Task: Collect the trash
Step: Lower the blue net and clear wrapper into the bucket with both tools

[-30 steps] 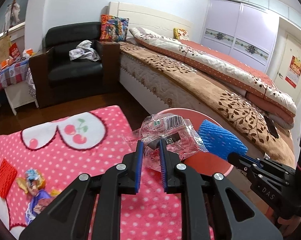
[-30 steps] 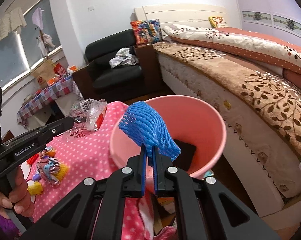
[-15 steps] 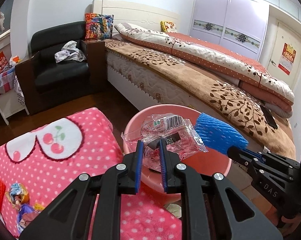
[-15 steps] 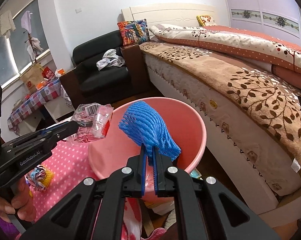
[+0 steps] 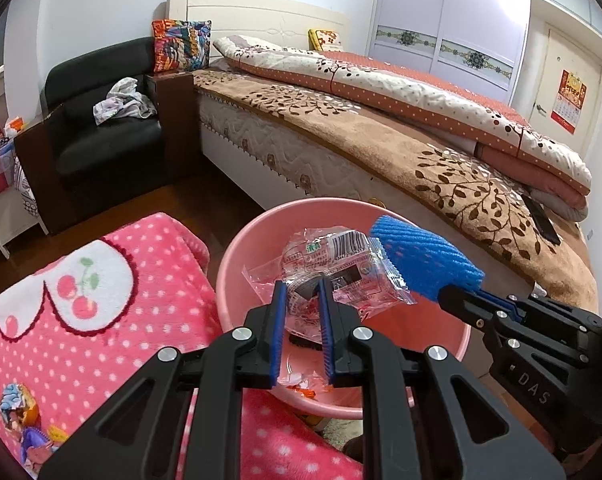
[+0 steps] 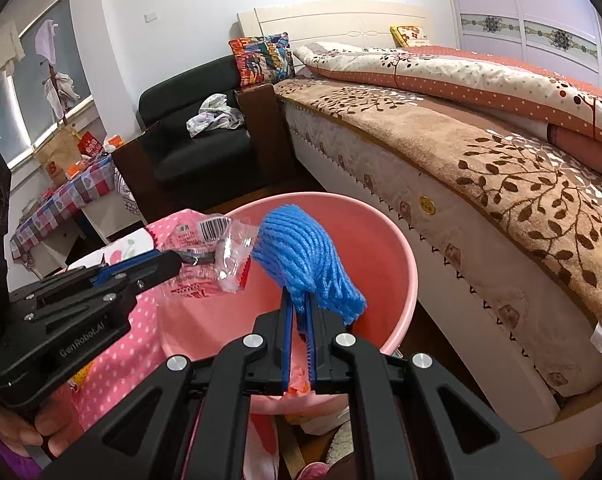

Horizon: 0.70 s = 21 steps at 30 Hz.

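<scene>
Pink dotted blanket [image 5: 101, 340] beside bed [image 5: 381, 152], armchair [image 5: 101, 136].

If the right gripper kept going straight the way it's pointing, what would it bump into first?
Probably the inside of the pink bucket. The right gripper, shut on the blue foam net, points down into the bucket's open mouth; depth is hard to judge.

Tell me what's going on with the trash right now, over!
Left gripper shut on wrapper, over bucket. Right gripper shut on blue net, also over bucket. Nothing in the way.
</scene>
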Each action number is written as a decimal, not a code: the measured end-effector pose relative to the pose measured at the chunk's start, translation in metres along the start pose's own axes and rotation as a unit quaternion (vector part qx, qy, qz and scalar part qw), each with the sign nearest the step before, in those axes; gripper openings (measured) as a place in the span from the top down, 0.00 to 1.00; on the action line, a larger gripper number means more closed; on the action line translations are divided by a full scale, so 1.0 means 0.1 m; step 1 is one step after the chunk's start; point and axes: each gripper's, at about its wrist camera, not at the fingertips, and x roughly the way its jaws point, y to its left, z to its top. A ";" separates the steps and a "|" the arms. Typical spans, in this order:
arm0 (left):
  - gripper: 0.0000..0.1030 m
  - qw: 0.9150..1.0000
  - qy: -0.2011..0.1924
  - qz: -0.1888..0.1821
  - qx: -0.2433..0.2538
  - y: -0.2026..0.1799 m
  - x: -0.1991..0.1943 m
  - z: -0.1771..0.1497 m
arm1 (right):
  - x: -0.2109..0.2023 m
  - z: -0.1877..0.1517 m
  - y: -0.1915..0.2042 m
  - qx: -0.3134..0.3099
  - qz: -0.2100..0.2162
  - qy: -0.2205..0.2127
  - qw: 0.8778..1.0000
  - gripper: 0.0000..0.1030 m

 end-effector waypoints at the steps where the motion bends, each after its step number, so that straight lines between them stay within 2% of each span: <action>1: 0.85 1.000 0.002 -0.002 -0.002 0.01 0.03 0.00 | 0.01 0.01 -0.01 0.001 -0.001 0.000 1.000 0.95; 8: 0.84 1.000 0.010 -0.013 -0.014 0.01 0.11 0.00 | 0.05 0.02 -0.03 0.003 -0.001 0.001 1.000 0.95; 15: 0.77 0.999 0.019 -0.020 -0.020 0.02 0.17 0.00 | 0.12 0.02 -0.03 0.004 0.003 0.004 1.000 0.94; 19: 0.75 0.999 0.019 -0.018 -0.020 0.01 0.17 0.00 | 0.15 0.01 -0.02 0.001 0.004 0.005 1.000 0.80; 21: 0.68 0.999 0.018 -0.018 -0.021 0.01 0.16 0.00 | 0.15 0.01 -0.02 0.002 0.005 0.004 1.000 0.77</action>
